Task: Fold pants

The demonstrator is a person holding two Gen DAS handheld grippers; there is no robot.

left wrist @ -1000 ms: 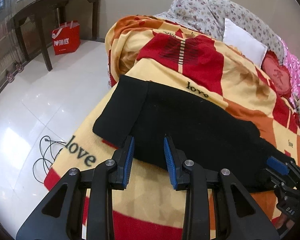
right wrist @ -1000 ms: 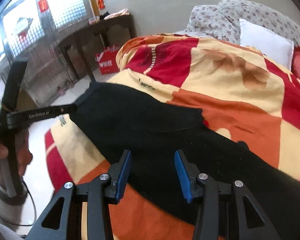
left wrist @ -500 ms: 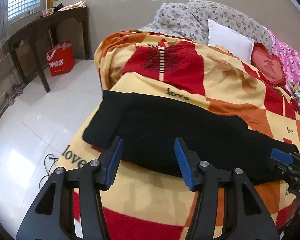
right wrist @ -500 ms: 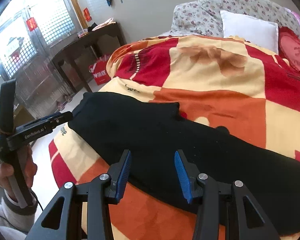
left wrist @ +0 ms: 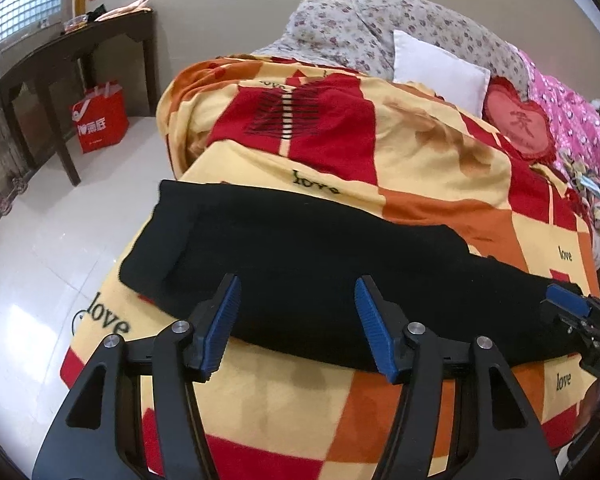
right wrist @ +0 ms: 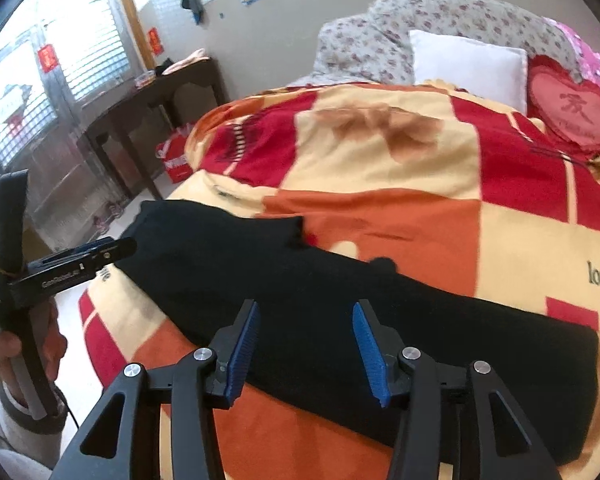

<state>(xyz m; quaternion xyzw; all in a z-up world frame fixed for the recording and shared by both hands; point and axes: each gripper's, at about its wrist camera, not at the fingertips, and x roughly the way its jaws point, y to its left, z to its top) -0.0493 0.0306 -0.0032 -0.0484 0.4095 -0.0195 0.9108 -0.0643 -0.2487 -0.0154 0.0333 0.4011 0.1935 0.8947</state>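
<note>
While the black knitted pants point(left wrist: 300, 264) lie flat on the patterned fleece blanket point(left wrist: 440, 152), long axis nine to three, we hover both ends — left gripper point(left wrist: 296, 320) just opened wide, right gripper point(right wrist: 306, 350) moderately open, both empty — cloth at twelve.

Patchwork blanket point(left wrist: 440, 168), white pillow point(left wrist: 436, 68), heart cushion point(left wrist: 518, 122), red bag point(left wrist: 100, 118), dark table point(left wrist: 72, 56)

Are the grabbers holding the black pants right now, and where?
No. The left gripper and right gripper are both open above the black pants; the left's jaws just opened wider, empty.
</note>
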